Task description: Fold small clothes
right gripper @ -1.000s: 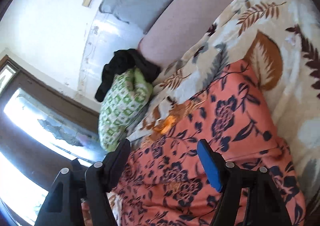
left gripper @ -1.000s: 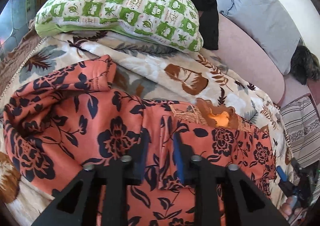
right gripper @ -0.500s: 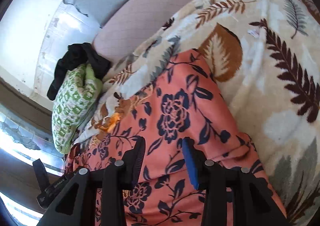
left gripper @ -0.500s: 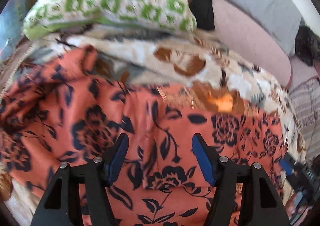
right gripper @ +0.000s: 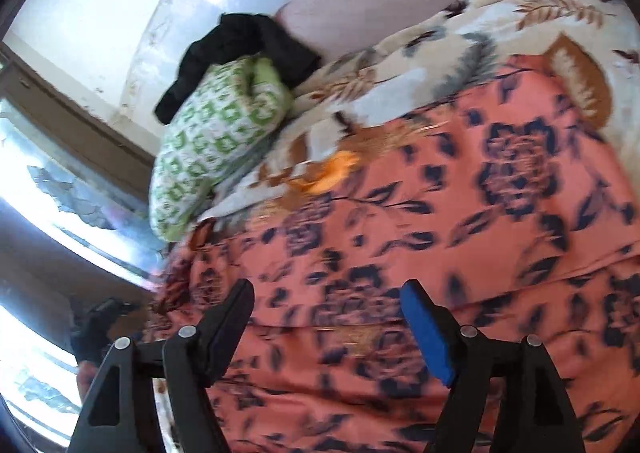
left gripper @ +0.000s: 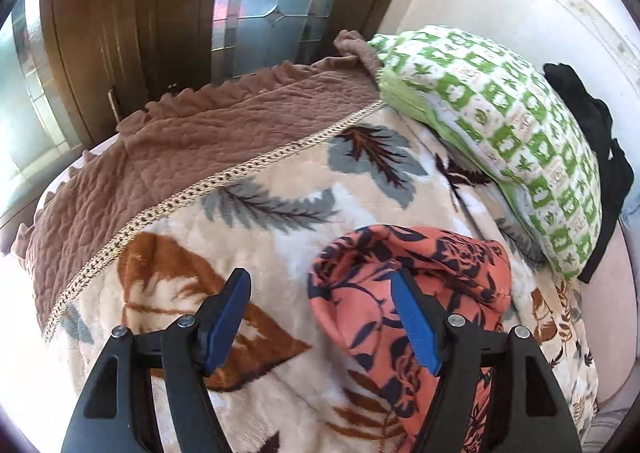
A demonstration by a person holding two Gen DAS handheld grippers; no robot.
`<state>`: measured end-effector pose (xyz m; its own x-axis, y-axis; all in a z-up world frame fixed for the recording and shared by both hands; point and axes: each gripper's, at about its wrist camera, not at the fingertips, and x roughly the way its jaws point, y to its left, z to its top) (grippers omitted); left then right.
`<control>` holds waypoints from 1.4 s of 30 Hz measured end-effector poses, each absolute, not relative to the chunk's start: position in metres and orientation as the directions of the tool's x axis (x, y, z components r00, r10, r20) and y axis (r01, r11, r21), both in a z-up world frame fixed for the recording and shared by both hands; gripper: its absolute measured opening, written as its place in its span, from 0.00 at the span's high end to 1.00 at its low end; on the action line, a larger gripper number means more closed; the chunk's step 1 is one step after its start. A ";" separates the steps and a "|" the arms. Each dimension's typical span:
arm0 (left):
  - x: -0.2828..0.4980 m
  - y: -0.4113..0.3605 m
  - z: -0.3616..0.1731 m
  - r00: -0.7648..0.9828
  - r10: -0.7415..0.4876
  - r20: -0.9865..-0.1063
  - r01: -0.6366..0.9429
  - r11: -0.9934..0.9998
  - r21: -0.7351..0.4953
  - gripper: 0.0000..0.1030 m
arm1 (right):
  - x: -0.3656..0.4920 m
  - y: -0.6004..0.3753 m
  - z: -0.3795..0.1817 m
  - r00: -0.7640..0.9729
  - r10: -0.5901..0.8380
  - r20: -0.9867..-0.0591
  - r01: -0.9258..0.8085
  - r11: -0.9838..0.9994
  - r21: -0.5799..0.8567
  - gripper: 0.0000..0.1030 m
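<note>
Left wrist view: left gripper (left gripper: 318, 307) jaws opening, nothing pinched, over leaf-print fleece blanket (left gripper: 280, 189); bunched end of coral floral-print garment (left gripper: 408, 277) at its right finger, grab that edge next. Right wrist view: right gripper (right gripper: 326, 317) opening, empty, above the garment's flat middle; pin there
</note>
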<state>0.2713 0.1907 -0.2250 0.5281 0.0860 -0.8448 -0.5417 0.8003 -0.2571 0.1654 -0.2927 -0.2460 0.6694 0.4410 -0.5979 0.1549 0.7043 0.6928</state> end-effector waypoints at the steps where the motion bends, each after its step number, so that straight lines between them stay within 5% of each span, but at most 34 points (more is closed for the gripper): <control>1: 0.273 0.195 -0.228 0.511 0.087 -0.855 -0.549 0.798 -0.247 0.29 | 0.183 -0.270 -0.241 0.655 0.478 -0.585 0.123 0.697 0.706 0.23; 8: 0.283 0.218 -0.245 0.459 0.017 -0.888 -0.532 0.806 -0.259 0.29 | 0.303 -0.131 -0.243 0.524 0.659 -0.539 0.049 0.609 0.792 0.23; 17: 0.288 0.233 -0.236 0.482 0.046 -0.875 -0.529 0.812 -0.249 0.29 | 0.388 -0.077 -0.311 0.520 0.652 -0.553 0.323 0.449 0.833 0.28; 18: 0.291 0.234 -0.235 0.489 0.024 -0.872 -0.515 0.815 -0.266 0.29 | 0.392 -0.077 -0.316 0.530 0.642 -0.554 0.342 0.436 0.832 0.34; 20: 0.293 0.235 -0.233 0.503 0.000 -0.864 -0.490 0.823 -0.285 0.29 | 0.400 -0.078 -0.316 0.527 0.617 -0.584 0.353 0.467 0.811 0.87; 22: 0.293 0.236 -0.231 0.500 0.023 -0.866 -0.502 0.822 -0.269 0.29 | 0.396 -0.079 -0.299 0.559 0.577 -0.595 0.305 0.524 0.795 0.91; 28: 0.289 0.228 -0.230 0.501 0.032 -0.865 -0.504 0.823 -0.262 0.29 | 0.342 -0.124 -0.203 0.746 0.408 -0.527 0.110 0.704 0.701 0.92; 33: 0.292 0.194 -0.230 0.495 0.044 -0.868 -0.448 0.869 -0.212 0.29 | 0.272 -0.238 -0.141 0.866 0.209 -0.454 0.132 0.780 0.612 0.92; 38: 0.299 0.128 -0.234 0.489 0.032 -0.872 -0.296 0.946 -0.131 0.29 | 0.200 -0.369 -0.138 0.882 -0.001 -0.471 0.288 0.792 0.538 0.92; 42: 0.300 0.061 -0.245 0.466 -0.049 -0.883 -0.128 0.984 -0.122 0.29 | 0.153 -0.454 -0.186 0.809 -0.013 -0.588 0.432 0.691 0.579 0.92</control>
